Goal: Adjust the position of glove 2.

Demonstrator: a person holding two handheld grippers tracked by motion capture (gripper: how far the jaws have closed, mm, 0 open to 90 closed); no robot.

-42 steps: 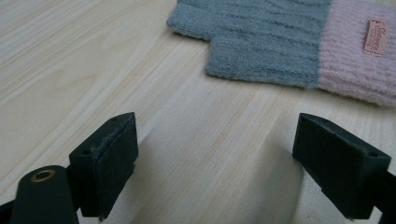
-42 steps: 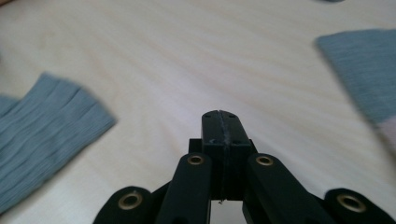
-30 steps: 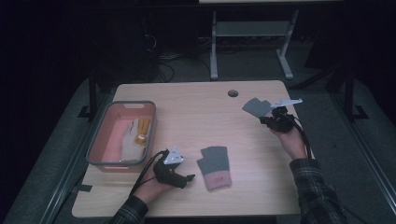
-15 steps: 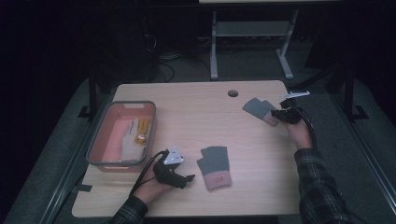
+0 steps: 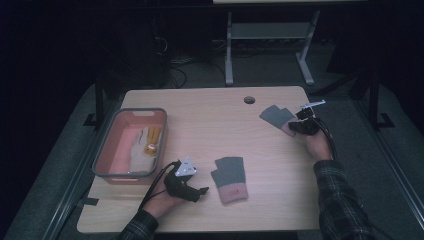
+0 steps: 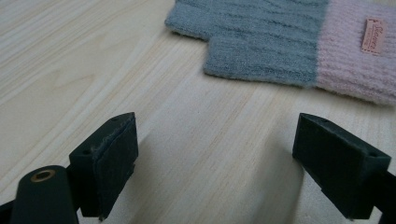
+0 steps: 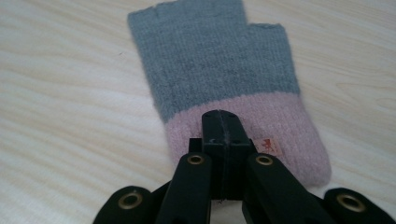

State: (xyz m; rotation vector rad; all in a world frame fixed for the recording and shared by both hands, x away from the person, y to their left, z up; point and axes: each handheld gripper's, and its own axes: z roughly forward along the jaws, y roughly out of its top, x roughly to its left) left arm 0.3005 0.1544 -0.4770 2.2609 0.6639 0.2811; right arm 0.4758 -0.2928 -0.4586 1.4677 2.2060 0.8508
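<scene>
Grey-pink far glove (image 7: 219, 84) just ahead of pressed-together right gripper (image 7: 223, 123) fingers, cuff under tips, maybe pinched; near glove (image 6: 280, 42) beyond spread left gripper (image 6: 229, 154) fingers; risk: thin hold slipping on lift.

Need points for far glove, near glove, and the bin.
far glove (image 7: 210, 60): right gripper view, middle of its grey part.
near glove (image 5: 230, 172): high view, grey part.
bin (image 5: 144, 111): high view, far rim.
</scene>
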